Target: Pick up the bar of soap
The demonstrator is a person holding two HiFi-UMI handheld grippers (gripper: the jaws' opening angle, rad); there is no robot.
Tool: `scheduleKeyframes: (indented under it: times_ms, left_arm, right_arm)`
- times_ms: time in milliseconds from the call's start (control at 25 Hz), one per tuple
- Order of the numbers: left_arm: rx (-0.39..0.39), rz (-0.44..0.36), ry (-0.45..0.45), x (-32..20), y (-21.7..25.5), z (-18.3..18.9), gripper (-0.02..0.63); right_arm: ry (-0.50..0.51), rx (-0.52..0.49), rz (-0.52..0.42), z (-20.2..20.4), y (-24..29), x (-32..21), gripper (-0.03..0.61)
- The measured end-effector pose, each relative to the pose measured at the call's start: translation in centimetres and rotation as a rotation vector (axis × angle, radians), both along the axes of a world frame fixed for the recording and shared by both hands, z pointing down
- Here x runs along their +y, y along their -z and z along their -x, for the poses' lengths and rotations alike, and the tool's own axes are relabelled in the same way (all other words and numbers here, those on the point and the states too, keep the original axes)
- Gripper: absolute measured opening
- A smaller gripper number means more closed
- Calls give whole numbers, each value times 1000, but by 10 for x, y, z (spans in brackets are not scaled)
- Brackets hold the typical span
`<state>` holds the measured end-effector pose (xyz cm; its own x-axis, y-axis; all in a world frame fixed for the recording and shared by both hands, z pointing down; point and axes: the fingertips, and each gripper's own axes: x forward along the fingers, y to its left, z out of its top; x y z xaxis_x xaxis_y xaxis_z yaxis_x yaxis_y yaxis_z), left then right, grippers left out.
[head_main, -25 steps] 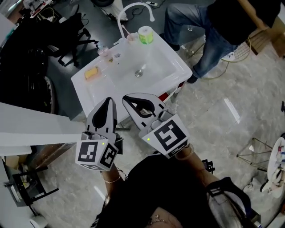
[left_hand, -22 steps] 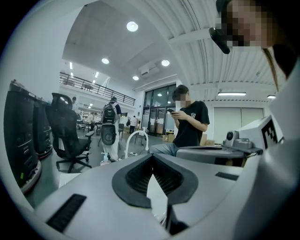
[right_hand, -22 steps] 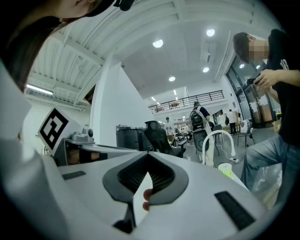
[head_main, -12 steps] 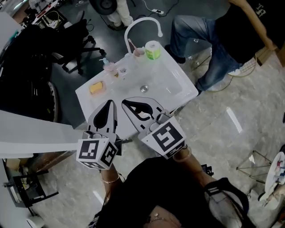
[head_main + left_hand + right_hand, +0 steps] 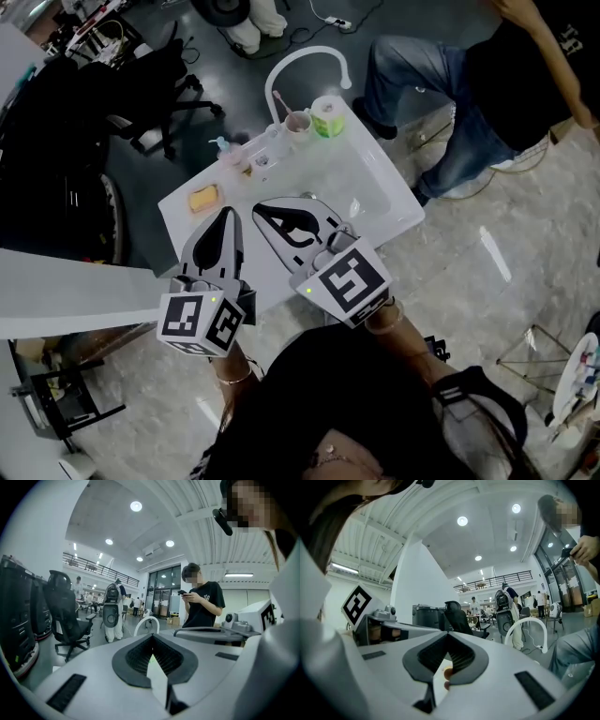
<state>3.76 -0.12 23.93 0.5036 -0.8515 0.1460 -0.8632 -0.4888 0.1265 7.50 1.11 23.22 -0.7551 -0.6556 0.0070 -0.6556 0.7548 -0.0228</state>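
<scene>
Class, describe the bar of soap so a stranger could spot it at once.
Find the white sink with the arched tap. On its left ledge, apart from the cups, lies the bar of soap: the only flat yellow-orange block.

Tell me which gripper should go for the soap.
Left, probably: the left gripper points near the soap on the sink; the right gripper lies farther right. Both are shut.
</scene>
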Motion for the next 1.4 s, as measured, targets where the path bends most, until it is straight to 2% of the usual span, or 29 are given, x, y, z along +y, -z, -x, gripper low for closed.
scheduleKeyframes:
  times_ms: [160,360,600,800,1080,1400]
  left_arm:
    - [26,16,33,-8,0,9,8]
    - [5,37,103,-13,-2,32,8]
    - [-3,43,142,-30,-5,52,8]
    - [17,62,145,-44,-13,72,8]
    - [37,140,187,-67,-46,107,8]
    - [67,192,223,-90,-74,150,8]
  right_arm:
    - [24,7,11,7,-2,-12,8]
    - [69,-3,37,18,-7,-19,8]
    - [33,-9,53,15,-9,-37,8]
    - [23,-41,109,27,-15,-53,8]
    - [12,10,163,54,-41,-75,8]
    - [7,69,226,88,-73,-106,8]
